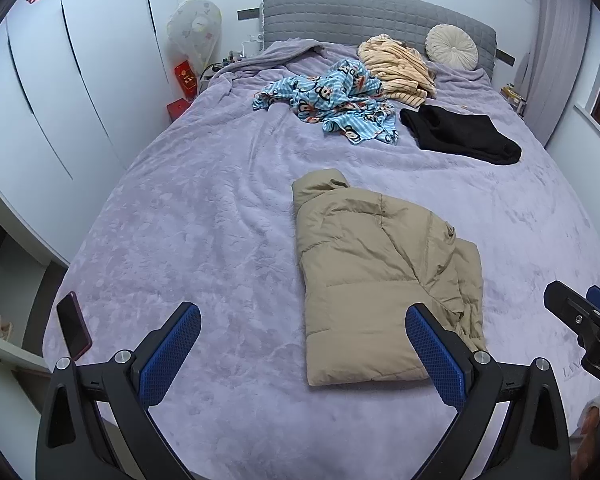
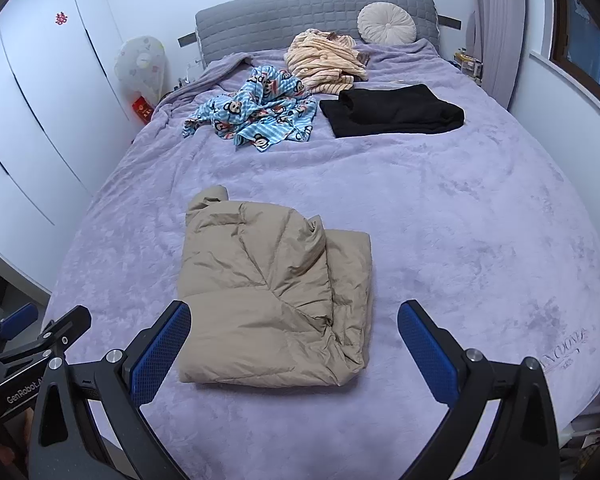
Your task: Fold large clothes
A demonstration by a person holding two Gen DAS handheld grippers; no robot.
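1. Left wrist view: left gripper has its jaws spread wide, nothing between the pads, touching nothing. The tan puffer jacket lies folded into a compact block on the purple bed cover, just ahead of the claw and toward its right finger — it looks like a finished fold, set down near the foot of the bed where it is within reach. The right gripper shows at the claw's far right, clear of the jacket. A phone sits at the bed edge to the claw's left.

2. Right wrist view: the right gripper's jaws are fully apart and empty, hovering above the cover. The jacket sits straight ahead, nearer the left finger, not touched.

3. Farther ahead of both claws, near the headboard: blue cartoon-print garment and striped peach garment, both crumpled — probably next in line. A black garment beside them lies flat, apparently already folded.
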